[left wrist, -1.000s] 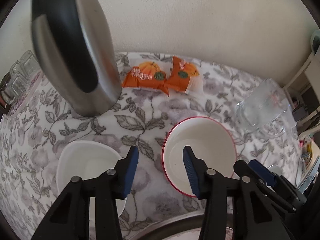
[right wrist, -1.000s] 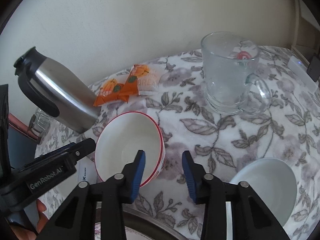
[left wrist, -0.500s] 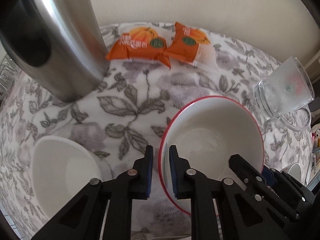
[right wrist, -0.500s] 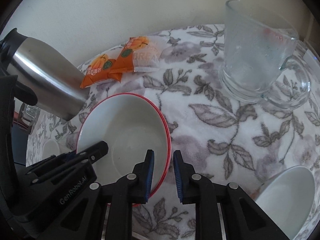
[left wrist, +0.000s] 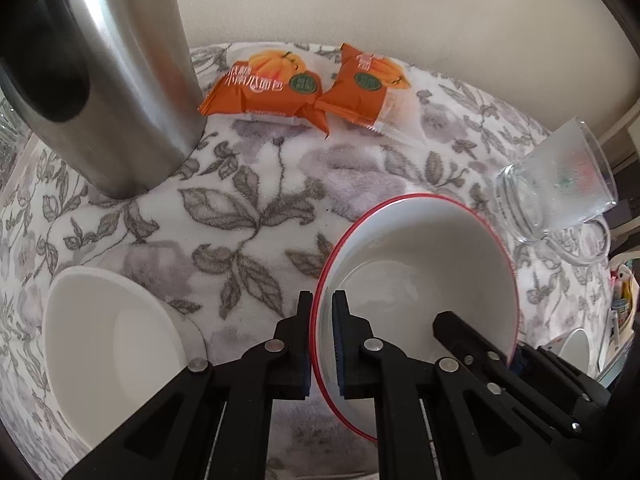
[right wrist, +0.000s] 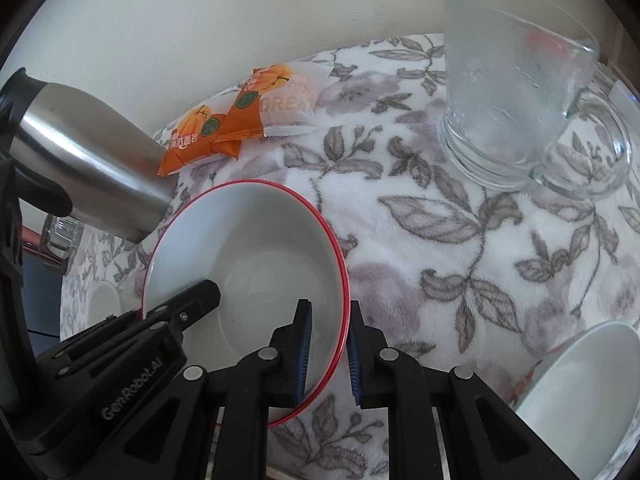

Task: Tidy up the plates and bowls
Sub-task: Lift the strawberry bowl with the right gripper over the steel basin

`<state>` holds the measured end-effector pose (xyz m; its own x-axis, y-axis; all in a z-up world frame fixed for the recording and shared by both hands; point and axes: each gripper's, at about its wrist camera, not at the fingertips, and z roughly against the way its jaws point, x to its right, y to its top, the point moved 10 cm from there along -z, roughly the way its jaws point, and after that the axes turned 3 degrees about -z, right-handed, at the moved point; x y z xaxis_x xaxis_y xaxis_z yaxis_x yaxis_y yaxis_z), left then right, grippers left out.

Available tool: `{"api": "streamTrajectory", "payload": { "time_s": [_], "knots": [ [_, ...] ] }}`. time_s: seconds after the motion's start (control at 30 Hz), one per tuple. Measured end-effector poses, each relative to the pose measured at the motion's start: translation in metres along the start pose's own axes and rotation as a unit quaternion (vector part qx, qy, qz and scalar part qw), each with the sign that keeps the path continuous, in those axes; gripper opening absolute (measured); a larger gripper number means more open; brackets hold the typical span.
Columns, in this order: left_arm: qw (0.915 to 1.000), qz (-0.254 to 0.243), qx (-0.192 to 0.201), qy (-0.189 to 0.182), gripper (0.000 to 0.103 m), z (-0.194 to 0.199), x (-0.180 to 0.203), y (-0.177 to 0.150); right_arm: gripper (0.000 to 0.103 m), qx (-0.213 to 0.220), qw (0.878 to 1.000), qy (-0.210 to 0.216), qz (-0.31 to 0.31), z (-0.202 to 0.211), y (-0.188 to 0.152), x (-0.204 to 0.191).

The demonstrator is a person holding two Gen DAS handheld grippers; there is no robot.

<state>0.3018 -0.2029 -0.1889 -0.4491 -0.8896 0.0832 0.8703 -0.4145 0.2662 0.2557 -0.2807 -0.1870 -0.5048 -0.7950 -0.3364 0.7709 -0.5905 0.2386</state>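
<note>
A white bowl with a red rim [left wrist: 420, 264] [right wrist: 260, 240] stands on the floral tablecloth [left wrist: 260, 208]. My left gripper [left wrist: 322, 300] is shut on its near left rim, one pad inside and one outside. My right gripper [right wrist: 328, 312] straddles the opposite rim. Its jaws are closing, and the blue pads [right wrist: 303, 344] look pressed to the bowl wall. Each view shows the other gripper's finger inside the bowl. A plain white bowl [left wrist: 112, 344] sits left of the left gripper. Another white bowl [right wrist: 572, 392] lies right of the right gripper.
A steel thermos jug [left wrist: 112, 80] [right wrist: 88, 160] stands close behind on the left. Two orange snack packets [left wrist: 304, 88] [right wrist: 248, 112] lie by the wall. A glass mug [left wrist: 556, 192] [right wrist: 516, 80] stands at the right. A glass jar [right wrist: 60, 236] sits behind the jug.
Both grippers have come down onto the red-rimmed bowl. Their jaws have narrowed from well apart to tight around opposite sides of its rim. The bowl now looks slightly tilted.
</note>
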Motion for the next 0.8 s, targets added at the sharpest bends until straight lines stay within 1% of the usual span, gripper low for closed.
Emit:
{"api": "streamTrajectory", "payload": {
  "time_s": [0.03,0.13,0.33,0.4,0.47,0.57,0.8],
  "knots": [
    [1.0,-0.002,0.003,0.001,0.009,0.004,0.001,0.0,0.018,-0.008,1.0,-0.006,-0.001,0.005,-0.002,0.003],
    [0.9999,-0.004,0.014,-0.005,0.009,0.017,0.006,0.002,0.018,0.005,1.0,0.006,-0.006,0.024,-0.001,0.003],
    [0.9981,0.004,0.057,-0.024,0.009,0.064,0.015,-0.003,0.018,0.056,0.998,0.012,0.008,0.078,-0.006,-0.006],
    [0.997,0.008,0.071,-0.03,0.009,0.08,0.017,-0.013,0.018,0.067,0.997,0.025,0.003,0.092,-0.013,-0.006],
    [0.9964,0.011,0.078,-0.031,0.009,0.088,0.018,-0.022,0.018,0.072,0.997,0.032,0.003,0.101,-0.023,-0.007],
    [0.9956,0.013,0.086,-0.037,0.009,0.1,0.02,-0.037,0.018,0.083,0.996,0.026,0.013,0.113,-0.036,-0.011],
    [0.9926,0.018,0.11,-0.047,0.009,0.123,0.025,-0.074,0.018,0.108,0.993,0.027,0.03,0.14,-0.068,-0.013]
  ]
}}
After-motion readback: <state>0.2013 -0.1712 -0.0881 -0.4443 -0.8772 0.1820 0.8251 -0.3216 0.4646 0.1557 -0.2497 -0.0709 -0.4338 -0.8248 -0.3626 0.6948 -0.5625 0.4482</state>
